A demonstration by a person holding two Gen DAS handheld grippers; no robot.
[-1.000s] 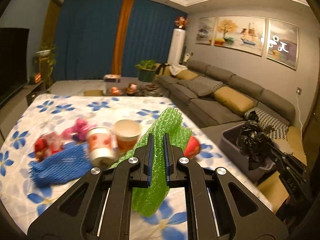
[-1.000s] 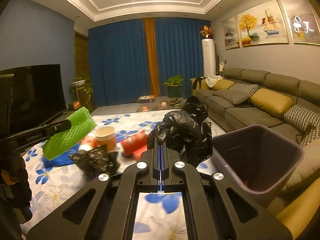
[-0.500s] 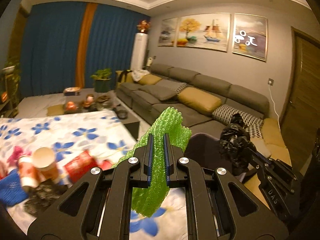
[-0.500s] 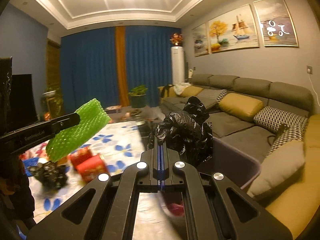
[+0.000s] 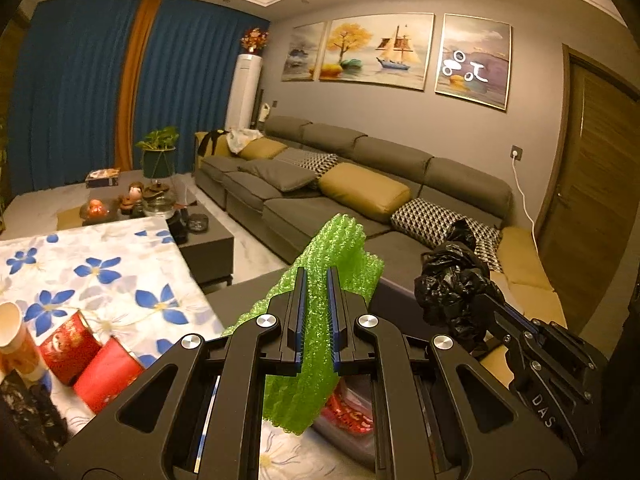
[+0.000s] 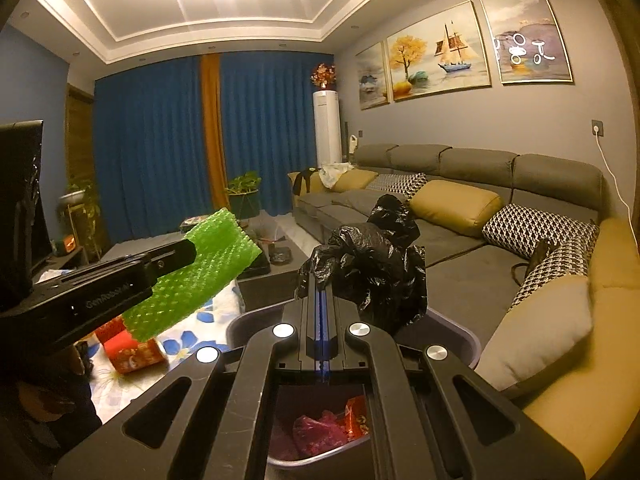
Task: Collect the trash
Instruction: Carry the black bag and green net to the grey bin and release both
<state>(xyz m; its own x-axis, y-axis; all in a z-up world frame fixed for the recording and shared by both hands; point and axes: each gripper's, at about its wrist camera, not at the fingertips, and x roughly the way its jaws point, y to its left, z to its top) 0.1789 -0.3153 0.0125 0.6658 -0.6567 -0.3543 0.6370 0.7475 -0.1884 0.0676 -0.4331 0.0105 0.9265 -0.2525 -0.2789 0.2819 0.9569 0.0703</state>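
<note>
My left gripper (image 5: 316, 276) is shut on a green foam net (image 5: 340, 248), which hangs at the table's right edge, over the near rim of a grey bin (image 5: 396, 292). The right wrist view shows that gripper (image 6: 191, 254) and the net (image 6: 200, 272) from the side. My right gripper (image 6: 319, 276) is shut on a crumpled black plastic bag (image 6: 372, 264), held above the bin (image 6: 460, 336). Inside the bin lie a pink bag (image 6: 316, 432) and a red wrapper (image 6: 356, 420). From the left wrist view the black bag (image 5: 452, 284) hangs to the right of the net.
A table with a blue-flowered cloth (image 5: 100, 248) stands on the left, with red wrappers (image 5: 68, 344), a paper cup (image 5: 12, 336) and a black bag (image 5: 28, 412) on it. A grey sofa (image 5: 360, 184) with cushions runs behind the bin. A low dark coffee table (image 5: 208, 240) stands beyond.
Both grippers have swung right, away from the table's middle and over the bin, each carrying its load. The trash on the table has slid to the left of both views.
</note>
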